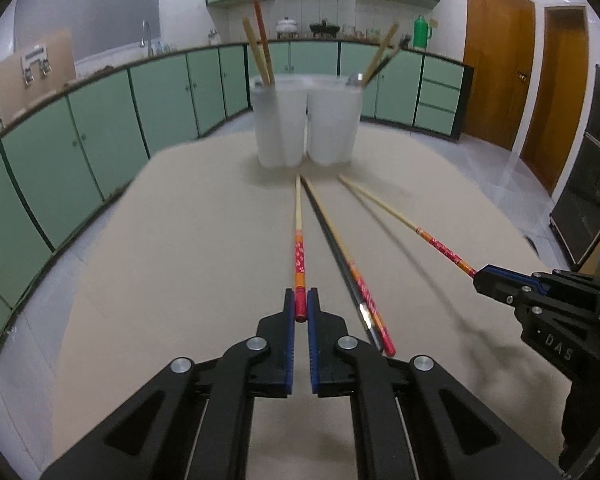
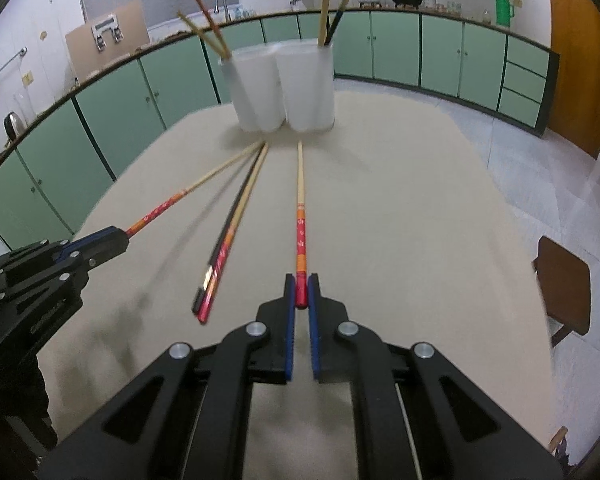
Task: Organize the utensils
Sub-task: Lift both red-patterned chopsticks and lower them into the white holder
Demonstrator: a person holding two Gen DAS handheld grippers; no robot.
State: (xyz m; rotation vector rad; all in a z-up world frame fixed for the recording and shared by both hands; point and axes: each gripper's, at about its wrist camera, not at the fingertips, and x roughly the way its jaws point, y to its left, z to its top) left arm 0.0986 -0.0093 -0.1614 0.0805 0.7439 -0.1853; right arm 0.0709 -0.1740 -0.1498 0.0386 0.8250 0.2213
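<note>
Left wrist view, left gripper (image 1: 301, 307) clamped on red end of a chopstick (image 1: 298, 224), long axis running straight ahead toward the white holders (image 1: 306, 128), two loose chopsticks (image 1: 346, 264) lying alongside on the table (image 1: 180, 240); right wrist view, right gripper (image 2: 301, 291) pinching another chopstick's (image 2: 300, 200) red end, tip aimed at the holders.

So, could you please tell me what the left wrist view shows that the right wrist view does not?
Only the left wrist view shows the second wooden door and a dark cabinet at its right edge. Only the right wrist view shows a brown stool on the floor and a kettle on the counter. Both show the left tongs and right tongs each shut on a red-handled chopstick, the loose pair lying between them, and two white holders with chopsticks.
</note>
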